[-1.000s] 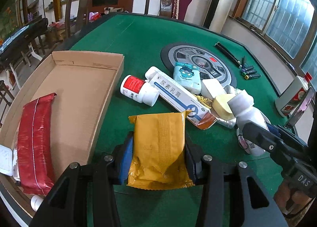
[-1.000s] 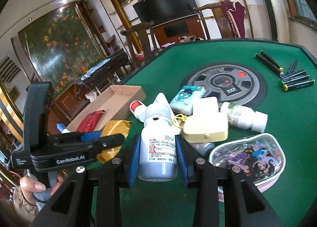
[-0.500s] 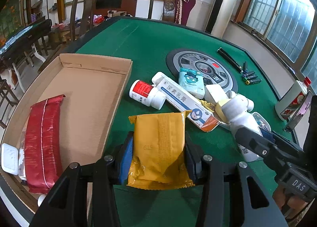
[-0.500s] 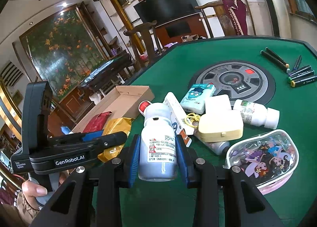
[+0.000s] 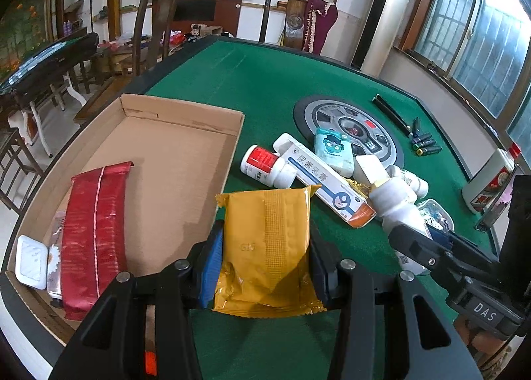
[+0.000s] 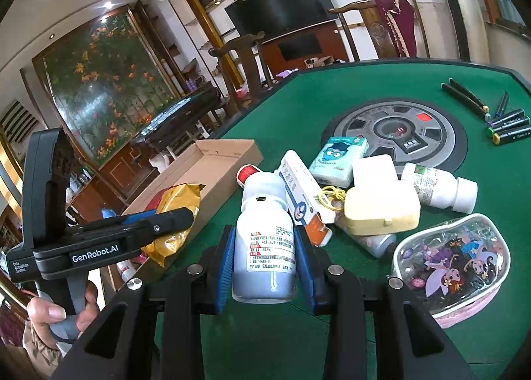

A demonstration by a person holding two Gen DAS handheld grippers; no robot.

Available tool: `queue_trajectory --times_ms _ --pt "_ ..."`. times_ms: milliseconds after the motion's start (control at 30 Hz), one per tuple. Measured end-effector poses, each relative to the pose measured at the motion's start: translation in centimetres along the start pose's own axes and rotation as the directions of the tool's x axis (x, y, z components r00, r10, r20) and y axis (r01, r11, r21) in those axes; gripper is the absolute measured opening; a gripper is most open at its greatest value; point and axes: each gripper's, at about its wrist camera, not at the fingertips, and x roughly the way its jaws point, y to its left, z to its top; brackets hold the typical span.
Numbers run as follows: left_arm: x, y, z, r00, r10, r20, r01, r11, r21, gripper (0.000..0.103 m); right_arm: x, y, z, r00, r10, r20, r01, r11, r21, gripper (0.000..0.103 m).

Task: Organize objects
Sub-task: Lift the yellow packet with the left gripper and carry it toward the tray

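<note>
My left gripper (image 5: 264, 260) is shut on a yellow foil packet (image 5: 265, 247), held above the green table just right of the cardboard tray (image 5: 186, 121). The tray holds a red foil packet (image 5: 94, 234) and a small white case (image 5: 31, 262) near its close end. My right gripper (image 6: 264, 263) is shut on a white pill bottle (image 6: 265, 240), lifted over the table. In the right wrist view the left gripper (image 6: 159, 224) and its yellow packet (image 6: 176, 210) sit at the left, beside the tray (image 6: 212, 167).
A pile lies right of the tray: a red-capped bottle (image 5: 267, 165), a long white-blue box (image 5: 325, 180), a tissue pack (image 5: 333, 147), a cream case (image 6: 381, 210), a white bottle (image 6: 438, 187), a cartoon pouch (image 6: 454, 257). Markers (image 6: 504, 124) and a round hub (image 6: 398, 134) lie beyond.
The left gripper has drifted with the yellow packet, so the tray now shows more fully. The right gripper and its bottle have stayed put.
</note>
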Motion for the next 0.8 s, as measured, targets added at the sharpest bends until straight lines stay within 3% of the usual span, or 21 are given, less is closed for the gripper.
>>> queue_trajectory --times_ms 467,800 --pt "-0.7 1.1 0.1 0.999 0.029 0.018 -0.028 0.999 -0.027 0.045 0.5 0.5 0.0 1.0 0.027 -0.006 -0.027 1.0 -0.001 0.037" --pt "-0.2 -0.2 0.7 0.999 0.035 0.014 -0.035 0.999 -0.006 0.045 -0.5 0.9 0.1 0.999 0.045 0.021 -0.045 0.999 -0.014 0.037"
